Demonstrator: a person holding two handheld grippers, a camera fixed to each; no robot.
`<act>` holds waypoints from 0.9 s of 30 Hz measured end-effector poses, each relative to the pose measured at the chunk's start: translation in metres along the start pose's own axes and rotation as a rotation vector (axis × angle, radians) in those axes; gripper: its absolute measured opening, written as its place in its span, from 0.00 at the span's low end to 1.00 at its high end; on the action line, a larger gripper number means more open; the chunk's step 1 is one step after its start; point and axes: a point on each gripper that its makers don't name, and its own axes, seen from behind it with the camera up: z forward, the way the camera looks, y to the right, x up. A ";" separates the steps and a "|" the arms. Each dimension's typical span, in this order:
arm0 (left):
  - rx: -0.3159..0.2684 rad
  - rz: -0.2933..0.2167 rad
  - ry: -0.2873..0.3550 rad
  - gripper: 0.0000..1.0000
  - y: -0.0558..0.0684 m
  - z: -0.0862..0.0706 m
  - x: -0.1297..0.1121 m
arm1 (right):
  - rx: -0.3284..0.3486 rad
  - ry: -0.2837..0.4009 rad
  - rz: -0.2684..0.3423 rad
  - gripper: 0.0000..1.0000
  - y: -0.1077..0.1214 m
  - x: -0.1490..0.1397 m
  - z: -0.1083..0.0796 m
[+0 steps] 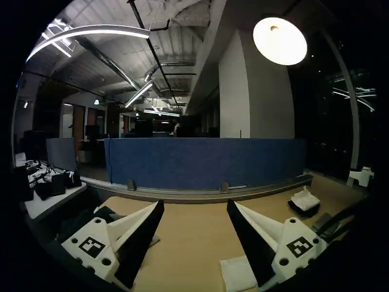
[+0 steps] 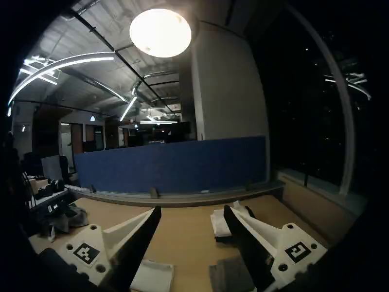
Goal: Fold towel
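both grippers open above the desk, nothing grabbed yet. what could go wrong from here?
A white towel and a grey towel lie close together below the open right gripper; it could pinch the wrong one, or both.
The room is dim under a glaring lamp, so towel edges may be hard to find.
The open left gripper hides part of the folded cloth beneath it.
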 end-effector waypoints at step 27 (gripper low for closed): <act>0.026 -0.001 0.043 0.96 -0.021 -0.014 -0.042 | -0.046 0.018 -0.062 1.00 0.006 -0.015 -0.014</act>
